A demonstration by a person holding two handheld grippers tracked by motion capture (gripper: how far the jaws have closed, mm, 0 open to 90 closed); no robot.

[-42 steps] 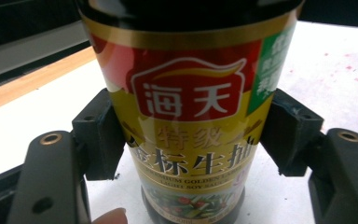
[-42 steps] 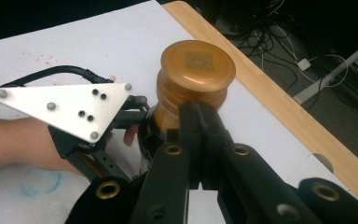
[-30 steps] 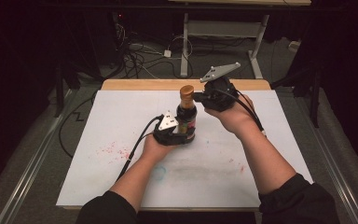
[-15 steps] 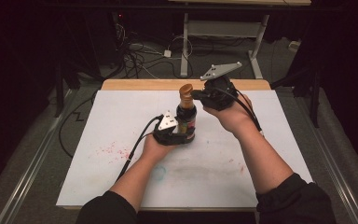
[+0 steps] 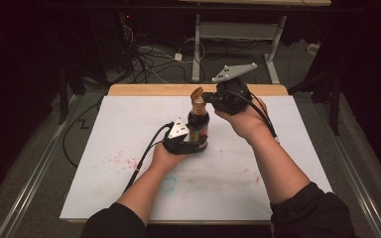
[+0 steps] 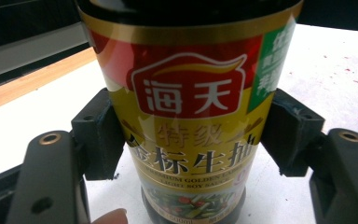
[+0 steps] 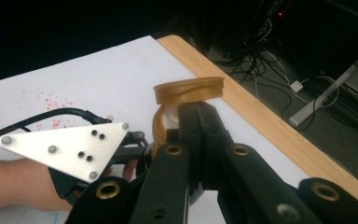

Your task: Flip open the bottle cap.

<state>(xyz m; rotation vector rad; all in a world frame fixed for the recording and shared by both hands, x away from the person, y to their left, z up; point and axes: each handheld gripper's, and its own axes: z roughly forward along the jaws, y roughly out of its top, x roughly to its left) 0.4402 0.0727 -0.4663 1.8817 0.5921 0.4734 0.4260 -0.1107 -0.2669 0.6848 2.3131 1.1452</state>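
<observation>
Bottle [image 5: 197, 130] upright mid-tabletop [image 5: 287, 163], left gripper [image 6: 186, 135] clamped on its label low down, pads [image 6: 98, 135] snug both sides. Above it, right gripper [image 7: 196, 122] is pinched shut at the flip cap [image 7: 189, 89], which looks already hinged up. Judgement: keep the left clamp firm and the base planted, and move the cap gently along its hinge arc so the bottle doesn't tip.

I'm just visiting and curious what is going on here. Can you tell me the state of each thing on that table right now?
Sauce bottle: upright on the table, dark sauce inside.
Bottle cap: flipped open, tilted up on its hinge.
Left gripper: shut on the sauce bottle low on its body, a pad on each side.
Right gripper: jaws shut, tips at the open cap.
Table: white top, red specks on it.
</observation>
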